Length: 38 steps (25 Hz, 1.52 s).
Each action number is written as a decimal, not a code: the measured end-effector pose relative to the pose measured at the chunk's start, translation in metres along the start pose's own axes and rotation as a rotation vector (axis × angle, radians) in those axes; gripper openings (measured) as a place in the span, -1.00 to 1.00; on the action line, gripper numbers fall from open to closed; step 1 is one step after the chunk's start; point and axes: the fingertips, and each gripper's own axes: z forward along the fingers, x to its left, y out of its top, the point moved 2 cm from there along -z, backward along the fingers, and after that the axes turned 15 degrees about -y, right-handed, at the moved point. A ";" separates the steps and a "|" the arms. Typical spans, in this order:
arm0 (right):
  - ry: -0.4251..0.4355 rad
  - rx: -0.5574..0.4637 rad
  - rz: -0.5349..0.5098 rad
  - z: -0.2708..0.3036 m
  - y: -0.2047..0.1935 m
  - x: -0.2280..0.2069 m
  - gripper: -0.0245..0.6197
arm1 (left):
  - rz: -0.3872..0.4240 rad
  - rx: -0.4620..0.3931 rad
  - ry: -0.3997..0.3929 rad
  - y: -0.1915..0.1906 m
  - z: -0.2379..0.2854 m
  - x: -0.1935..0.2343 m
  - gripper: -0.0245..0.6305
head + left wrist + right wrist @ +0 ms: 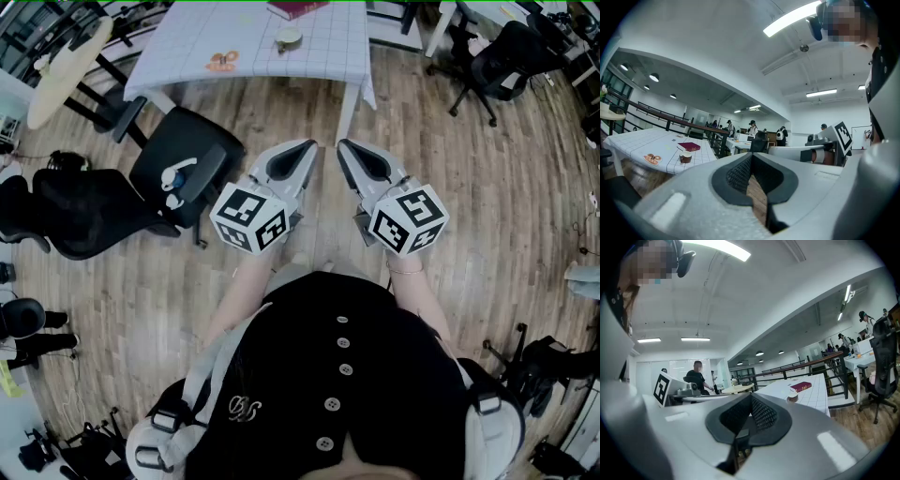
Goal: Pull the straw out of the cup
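The cup (288, 37) is a small brown-and-white one on the far table (319, 61), which has a white grid cloth. The cup (685, 157) shows again at the left of the left gripper view, and the cup (792, 397) lies ahead in the right gripper view. A straw is too small to make out. My left gripper (312, 145) and right gripper (341, 145) hover side by side over the floor, well short of the table. Both are level and shut, with nothing held. The left gripper (751, 155) and right gripper (751, 397) show closed tips.
A dark red book (298, 9) and a plate of pastries (222, 61) share the table with the cup. A black office chair (178, 169) stands left of the grippers near a table leg. More chairs (497, 61) are at the right. People stand far back in the room.
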 end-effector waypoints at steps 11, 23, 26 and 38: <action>0.026 -0.006 -0.019 -0.006 -0.002 0.002 -0.93 | -0.007 -0.008 0.017 -0.008 0.008 -0.006 -0.93; 0.019 0.011 -0.008 -0.016 -0.017 -0.013 -0.93 | -0.034 -0.022 0.034 -0.021 0.024 -0.015 -0.93; 0.019 0.021 -0.010 -0.005 -0.019 -0.017 -0.92 | -0.042 -0.023 0.036 -0.023 0.029 -0.004 -0.93; -0.022 -0.004 -0.005 0.111 0.005 -0.050 -0.92 | -0.041 -0.045 0.033 0.002 0.055 0.118 -0.93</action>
